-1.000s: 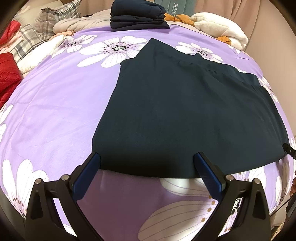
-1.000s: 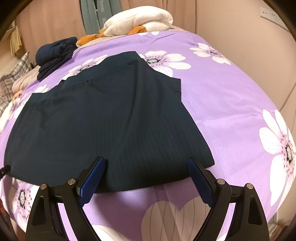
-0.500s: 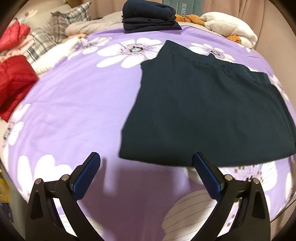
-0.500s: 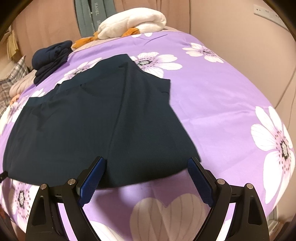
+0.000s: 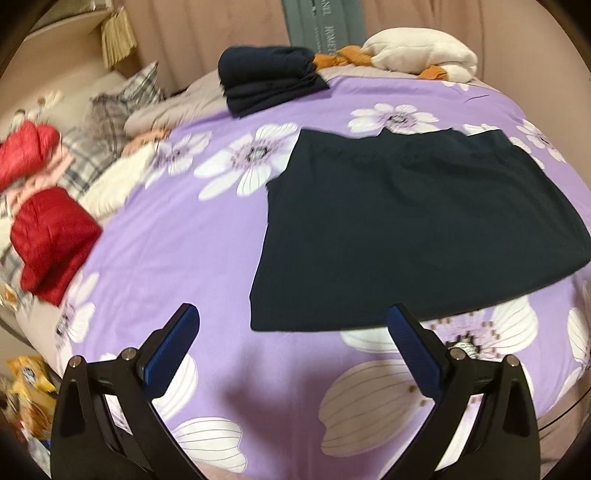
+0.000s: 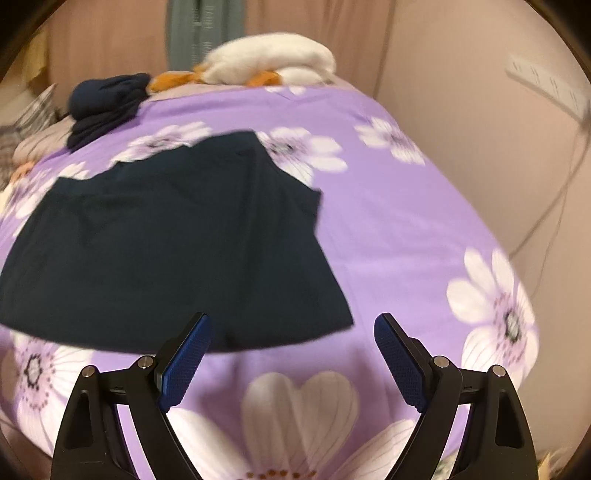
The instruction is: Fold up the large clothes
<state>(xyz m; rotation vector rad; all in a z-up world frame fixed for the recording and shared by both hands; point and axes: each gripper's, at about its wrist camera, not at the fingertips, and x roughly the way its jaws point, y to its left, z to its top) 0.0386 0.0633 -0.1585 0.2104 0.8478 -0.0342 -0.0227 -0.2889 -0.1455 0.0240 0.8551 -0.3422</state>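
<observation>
Centrally, one dark navy garment lies flat and folded on the bed, which wears a purple cover printed with large white flowers. Left gripper: jaws wide, nothing between them, hovering over bare cover just short of the garment's near edge. Right gripper: jaws wide, empty, above the garment's near right corner, not touching it.

Further items at the far end of the bed:
- stack of folded navy clothes, well apart from the flat garment;
- cream bundle with an orange cloth beside it;
- grey-green hanging behind, carrying pale lettering too blurred to read with confidence, possibly "HOME".

Left side of the bed: red quilted jacket, plaid fabric, pale clothes heaped together. Yellow packets sit low beside the bed. White power strip on the wall at right, with a cable hanging below.
</observation>
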